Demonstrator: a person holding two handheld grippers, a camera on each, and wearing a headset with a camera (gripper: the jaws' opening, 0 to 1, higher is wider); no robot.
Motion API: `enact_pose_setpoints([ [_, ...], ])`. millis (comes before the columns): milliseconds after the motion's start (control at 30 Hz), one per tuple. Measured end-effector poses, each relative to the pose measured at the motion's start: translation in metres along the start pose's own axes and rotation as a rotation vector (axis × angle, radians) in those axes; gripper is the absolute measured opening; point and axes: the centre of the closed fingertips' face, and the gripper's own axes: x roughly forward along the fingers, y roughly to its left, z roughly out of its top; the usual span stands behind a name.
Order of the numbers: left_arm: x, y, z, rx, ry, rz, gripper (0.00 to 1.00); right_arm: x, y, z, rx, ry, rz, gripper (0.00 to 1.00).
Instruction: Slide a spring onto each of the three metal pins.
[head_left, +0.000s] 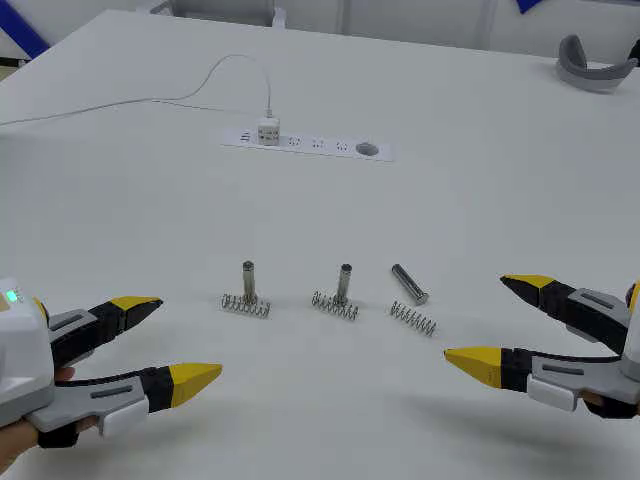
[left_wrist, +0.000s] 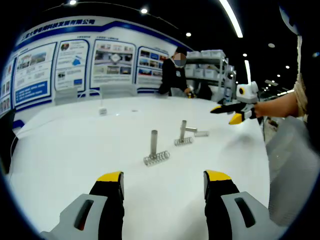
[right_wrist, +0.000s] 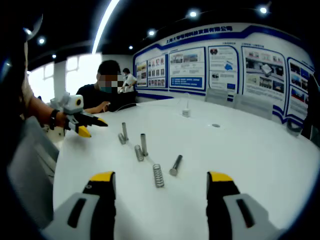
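Springs (head_left: 335, 306) lie on the tabletop (head_left: 480, 200) at six o'clock of their pins (head_left: 345, 282) (third pin (head_left: 409, 284) lies flat); left tongs (head_left: 190, 337) and right tongs (head_left: 475, 317) gape wide, empty. A careless pinch might topple upright pins.

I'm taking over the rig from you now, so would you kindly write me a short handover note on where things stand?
Grippers: left gripper open, empty; right gripper open, empty.
Pins: left pin and middle pin stand upright; right pin lies flat on the table.
Springs, one lying by each pin: left spring, middle spring, right spring.
Done: none threaded.
To do: all three springs.
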Motion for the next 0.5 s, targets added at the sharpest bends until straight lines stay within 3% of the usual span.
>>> enact_pose_setpoints([
  [500,-0.0007,0.0029,0.0026,0.001,-0.002,0.009,0.65,0.0009,-0.0063,-0.0018,0.001,0.016,-0.017,0.71],
])
